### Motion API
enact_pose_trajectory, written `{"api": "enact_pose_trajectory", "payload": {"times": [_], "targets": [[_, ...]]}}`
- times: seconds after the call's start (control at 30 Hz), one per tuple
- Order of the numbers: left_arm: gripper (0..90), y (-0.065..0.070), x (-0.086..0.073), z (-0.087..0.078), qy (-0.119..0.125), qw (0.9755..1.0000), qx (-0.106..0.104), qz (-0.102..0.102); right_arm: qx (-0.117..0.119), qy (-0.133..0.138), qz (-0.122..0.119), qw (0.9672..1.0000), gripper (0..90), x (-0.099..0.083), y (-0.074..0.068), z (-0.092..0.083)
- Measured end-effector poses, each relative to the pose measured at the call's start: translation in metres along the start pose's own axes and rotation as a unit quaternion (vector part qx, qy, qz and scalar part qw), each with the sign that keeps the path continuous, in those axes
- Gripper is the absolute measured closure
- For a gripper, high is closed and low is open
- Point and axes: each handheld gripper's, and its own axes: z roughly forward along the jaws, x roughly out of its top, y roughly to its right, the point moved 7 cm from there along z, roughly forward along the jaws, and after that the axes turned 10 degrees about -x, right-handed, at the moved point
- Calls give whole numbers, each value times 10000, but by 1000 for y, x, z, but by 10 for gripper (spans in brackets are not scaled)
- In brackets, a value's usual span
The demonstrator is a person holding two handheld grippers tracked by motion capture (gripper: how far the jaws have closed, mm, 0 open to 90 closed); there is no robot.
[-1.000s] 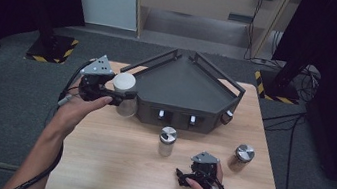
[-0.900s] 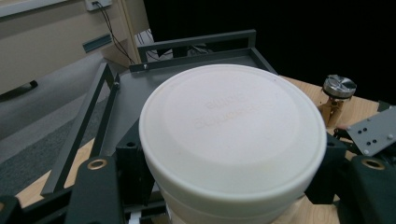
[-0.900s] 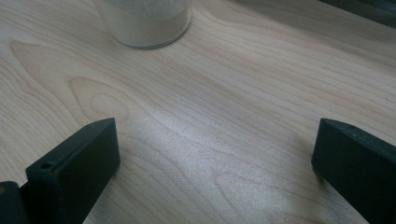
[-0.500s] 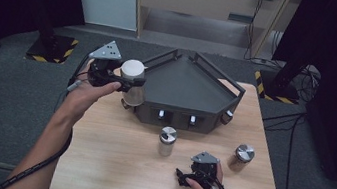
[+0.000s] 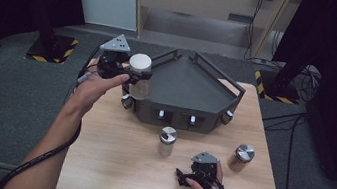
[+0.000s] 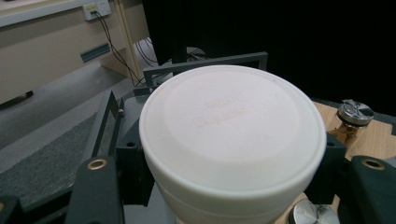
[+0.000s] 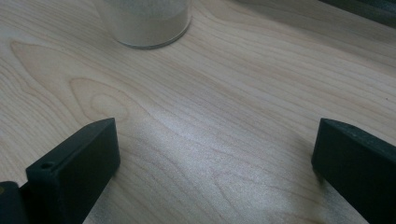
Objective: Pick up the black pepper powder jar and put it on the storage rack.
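White-lidded jar (image 5: 139,74): being carried in left gripper (image 5: 129,74), jaws clamped on it, at rack (image 5: 191,95) left edge.
Steel-lidded jars (image 5: 167,140): waiting near, two remaining.
Right gripper (image 5: 193,178): resting, jaws apart.

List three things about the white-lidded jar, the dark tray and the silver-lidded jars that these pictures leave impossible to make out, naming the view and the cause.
1. White-lidded jar: in the left gripper view its broad lid hides its contents and the gripping pads.
2. Raised lettering on that lid: too faint to read.
3. Jar by the right gripper: cut off by the top edge of the right gripper view.
4. Dark tray: in the high view its small front fittings are too small to identify.
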Motion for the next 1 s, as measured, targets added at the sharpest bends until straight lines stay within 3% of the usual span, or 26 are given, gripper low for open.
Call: {"api": "enact_pose_trajectory", "payload": {"times": [0.5, 1.0], "targets": [[326, -18, 12, 19, -74, 10000, 39, 12, -2, 1, -5, 10000, 10, 0, 0, 0], [326, -28, 6, 42, -257, 9996, 14, -86, -4, 3, -2, 10000, 10, 0, 0, 0]]}}
